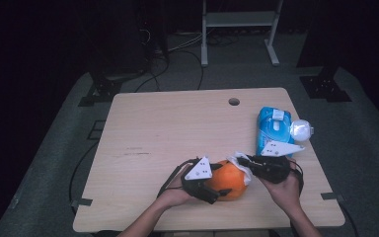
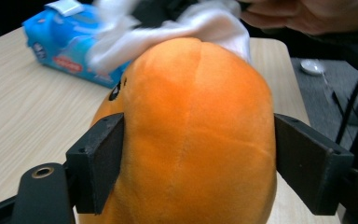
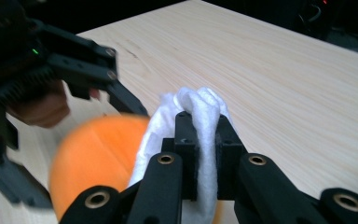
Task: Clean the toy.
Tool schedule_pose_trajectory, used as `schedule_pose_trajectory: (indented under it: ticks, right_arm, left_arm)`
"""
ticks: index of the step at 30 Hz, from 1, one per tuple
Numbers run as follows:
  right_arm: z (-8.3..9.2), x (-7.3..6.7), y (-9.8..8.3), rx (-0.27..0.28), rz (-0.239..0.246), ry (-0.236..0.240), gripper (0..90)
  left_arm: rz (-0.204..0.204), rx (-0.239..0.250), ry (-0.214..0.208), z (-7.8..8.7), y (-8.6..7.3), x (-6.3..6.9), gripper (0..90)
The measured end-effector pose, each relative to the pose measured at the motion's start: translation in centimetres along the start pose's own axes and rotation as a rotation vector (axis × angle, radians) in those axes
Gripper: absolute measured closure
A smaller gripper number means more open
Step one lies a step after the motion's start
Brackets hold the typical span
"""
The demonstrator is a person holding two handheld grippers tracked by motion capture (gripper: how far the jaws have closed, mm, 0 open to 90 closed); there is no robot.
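My left jaws [image 1: 220, 190] clamp the orange plush toy [image 1: 229, 178] on the tabletop [image 1: 168, 128] while my right jaws [image 1: 243, 160], pinched on a white wipe [image 1: 242, 165], rub it; next I judge another pass across its top.

Over on the right of the wooden table [image 1: 168, 123], a blue wipes pack [image 1: 273, 129] lies flat, a white round object [image 1: 301, 130] just beside it. A round hole [image 1: 234, 101] sits near the table's far edge. Beyond stands a white metal frame [image 1: 239, 22].

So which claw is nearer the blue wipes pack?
Right. The right claw sits just in front of the blue wipes pack, pinching a white wipe; the left claw grips the orange plush, farther away.
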State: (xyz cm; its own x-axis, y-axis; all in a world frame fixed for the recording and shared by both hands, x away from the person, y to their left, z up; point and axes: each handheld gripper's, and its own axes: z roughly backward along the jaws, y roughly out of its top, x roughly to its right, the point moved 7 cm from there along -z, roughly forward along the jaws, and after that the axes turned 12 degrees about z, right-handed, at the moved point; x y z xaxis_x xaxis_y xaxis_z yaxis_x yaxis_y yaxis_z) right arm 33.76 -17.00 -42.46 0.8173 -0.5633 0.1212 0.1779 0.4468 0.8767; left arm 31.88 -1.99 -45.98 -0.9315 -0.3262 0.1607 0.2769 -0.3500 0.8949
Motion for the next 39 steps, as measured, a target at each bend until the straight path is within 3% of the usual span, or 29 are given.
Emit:
schedule_pose_trajectory:
  ticks: [1, 6, 7, 10, 11, 14, 17, 20, 25, 26, 27, 28, 30, 34, 35, 39]
  right_arm:
    - [0.0, 0.3, -0.5, -0.004, -0.023, 0.009, 82.4]
    - [0.0, 0.4, -0.8, -0.007, -0.039, 0.022, 82.4]
    - [-0.1, 0.3, -0.9, -0.004, -0.048, 0.028, 82.4]
    - [-0.2, 0.2, -0.9, -0.005, -0.049, 0.035, 82.4]
    - [-0.2, 0.2, -0.9, -0.006, -0.047, 0.035, 82.4]
    - [-0.1, 0.0, -0.8, -0.002, -0.047, 0.037, 82.3]
    - [-0.1, -0.2, -0.6, 0.004, -0.044, 0.043, 82.3]
    - [-0.1, -0.5, -0.1, 0.014, -0.028, 0.047, 82.3]
    - [-0.2, -1.5, 0.8, 0.035, -0.002, 0.067, 82.3]
    - [-0.2, -1.8, 1.0, 0.039, 0.004, 0.072, 82.3]
    - [-0.3, -2.1, 1.2, 0.044, 0.012, 0.080, 82.3]
    - [-0.3, -2.3, 1.4, 0.047, 0.021, 0.083, 82.3]
    - [-0.4, -2.4, 1.6, 0.054, 0.033, 0.076, 82.3]
    - [-0.4, -1.7, 1.4, 0.057, 0.012, 0.057, 82.2]
    - [-0.5, -1.0, 0.9, 0.066, -0.034, 0.066, 82.0]
    - [-0.8, 0.4, -0.3, 0.051, -0.084, 0.052, 82.0]
  left_arm:
    - [0.023, 0.006, 0.000, 0.2, 0.0, -0.5, 20.5]
    - [0.079, 0.017, 0.001, 0.8, -0.1, -1.6, 20.4]
    - [0.107, 0.024, 0.002, 1.0, -0.2, -2.1, 20.4]
    - [0.135, 0.028, 0.003, 1.2, -0.2, -2.6, 20.0]
    - [0.173, 0.035, 0.002, 1.4, -0.3, -3.1, 19.9]
    - [0.203, 0.041, 0.005, 1.5, -0.3, -3.4, 19.8]
    - [0.265, 0.056, 0.016, 1.7, -0.3, -4.0, 19.8]
    - [0.270, 0.056, 0.019, 1.6, -0.2, -4.0, 19.1]
    - [0.181, 0.023, 0.025, 0.7, -0.1, -2.6, 16.7]
    - [0.181, 0.023, 0.025, 0.7, -0.1, -2.6, 16.6]
    - [0.141, 0.012, 0.022, 0.4, 0.0, -2.0, 16.5]
    - [0.126, 0.006, 0.022, 0.4, 0.0, -1.9, 16.5]
    - [0.116, 0.005, 0.017, 0.4, -0.1, -1.7, 16.7]
    - [0.122, 0.012, 0.001, 0.5, -0.1, -1.9, 19.0]
    - [0.131, 0.015, -0.006, 0.6, -0.2, -2.2, 19.1]
    - [0.138, 0.019, -0.012, 0.8, -0.4, -2.5, 19.1]
